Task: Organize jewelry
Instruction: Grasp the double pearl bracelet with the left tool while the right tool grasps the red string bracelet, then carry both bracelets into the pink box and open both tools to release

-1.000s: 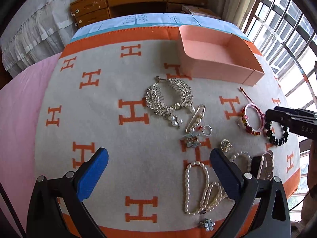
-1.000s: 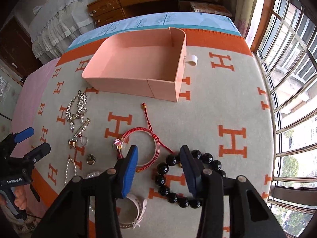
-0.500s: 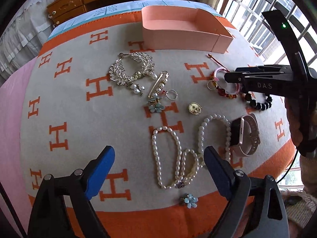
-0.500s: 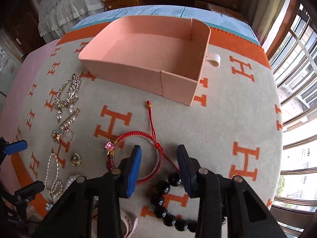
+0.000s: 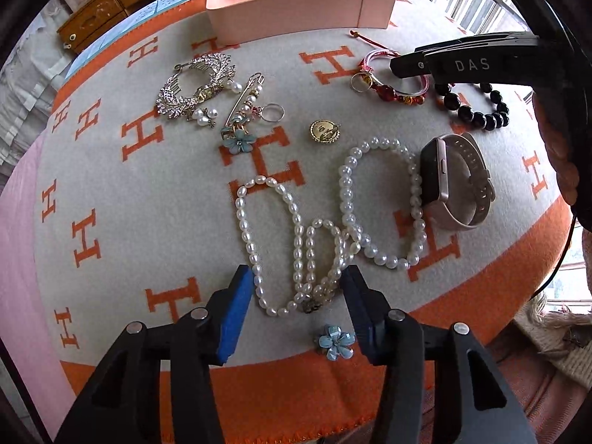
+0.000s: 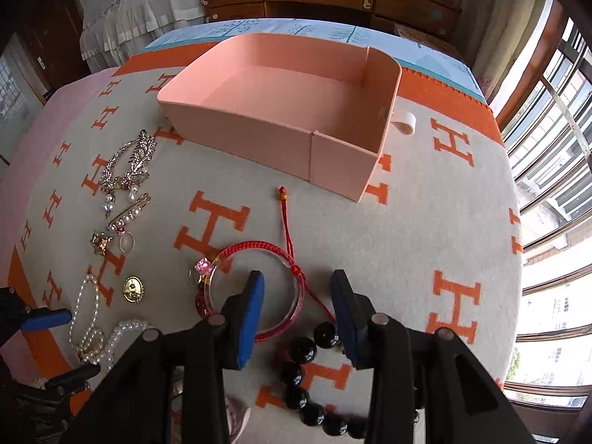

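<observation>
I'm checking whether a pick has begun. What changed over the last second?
Both tools came in lower. The left tool shifted over the pearl necklace; its jaws have just been closing, now straddling the strand, pads not yet pressing. The right tool moved from the black bead bracelet to the red bangle, jaws also closing around its rim. The jewelry and pink box stayed put.

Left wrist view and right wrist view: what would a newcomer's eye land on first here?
Probably the orange-and-cream blanket strewn with jewelry, above all the white pearl strands lying right between the left gripper fingers, whose jaws have just been closing without yet pinching them. Next, the empty pink box at the far side. Then the right gripper, also closing, straddling the red bracelet beside the black bead bracelet.
</observation>
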